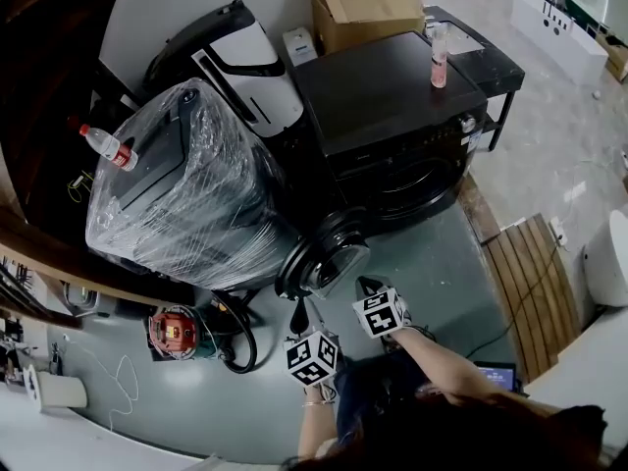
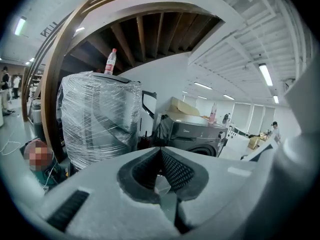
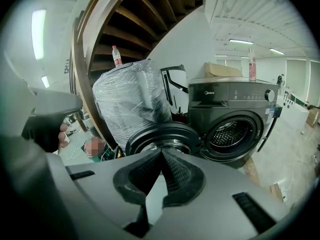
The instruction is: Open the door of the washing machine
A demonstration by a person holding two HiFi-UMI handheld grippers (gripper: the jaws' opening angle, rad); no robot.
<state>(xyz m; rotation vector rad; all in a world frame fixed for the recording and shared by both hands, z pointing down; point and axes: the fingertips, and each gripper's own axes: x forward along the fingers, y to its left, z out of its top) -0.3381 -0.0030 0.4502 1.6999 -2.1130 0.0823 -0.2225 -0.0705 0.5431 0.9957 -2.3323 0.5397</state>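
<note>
**Door (image 3: 162,136) hangs open; left tongs (image 2: 161,151) and right tongs (image 3: 161,151) both closed and empty**

Your left tongs are closed. The pads meet at the tips and nothing sits between them. Your right tongs are closed the same way, also empty. You hold the two close together, side by side, above the floor (image 1: 442,263).

Just ahead of the right tongs' tips is the round door, swung wide from the left edge of its opening, with its glass bowl turned toward you. Neither pair grips it.

Beyond the door, ahead and to the right of the right tongs, stands the washing machine (image 3: 235,114) with its drum opening (image 3: 232,134) uncovered.

Ahead and left of the left tongs is a bulky appliance wrapped in clear film (image 2: 100,119), with a red-capped bottle (image 2: 110,61) upright on top.

Farthest from your tongs, a pink bottle (image 1: 439,55) stands on the washing machine's lid. A cardboard box (image 1: 368,10) sits toward the back.
</note>
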